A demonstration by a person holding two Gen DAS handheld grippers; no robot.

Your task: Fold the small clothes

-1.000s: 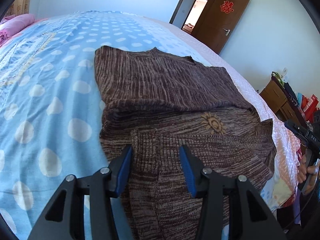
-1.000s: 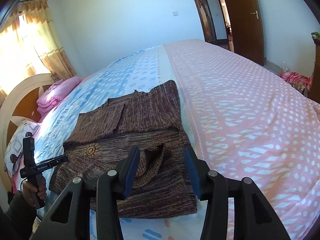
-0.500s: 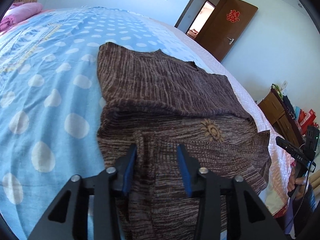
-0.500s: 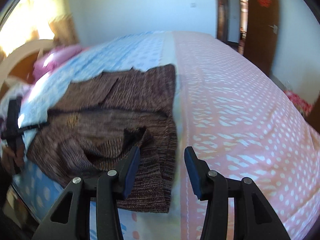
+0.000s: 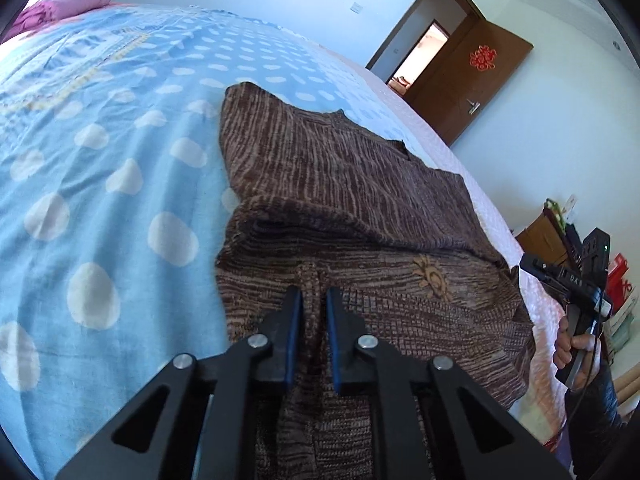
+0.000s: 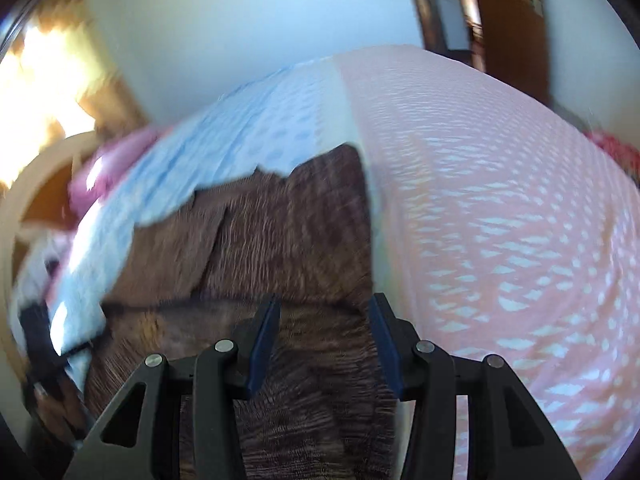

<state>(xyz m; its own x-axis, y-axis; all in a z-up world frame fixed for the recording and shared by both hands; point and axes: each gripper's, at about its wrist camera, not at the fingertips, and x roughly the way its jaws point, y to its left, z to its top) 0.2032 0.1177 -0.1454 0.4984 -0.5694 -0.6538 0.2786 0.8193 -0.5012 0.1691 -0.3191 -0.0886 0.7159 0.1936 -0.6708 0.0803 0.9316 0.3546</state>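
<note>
a brown striped knit sweater lies on the bed, partly folded, near the bed's near edge and over the seam where the blue dotted cover meets the pink patterned cover. in the left wrist view its long axis runs from the near edge away toward the far upper left, with the flat single-layer part pointing that way and a thicker folded band crossing the width closer to the camera. a small tan sun motif sits on the near layer, to the right of centre.

the left claw is pinched almost closed on a raised ridge of the sweater's near layer, the knit bunched between its blue pads. the right claw stands open, its jaws well apart, low over the sweater's right edge, with the right pad close to where knit meets the pink cover; this view is blurred, so whether it touches the cloth cannot be told.

a pink pillow lies at the far left of the bed, and a brown door stands open beyond.
</note>
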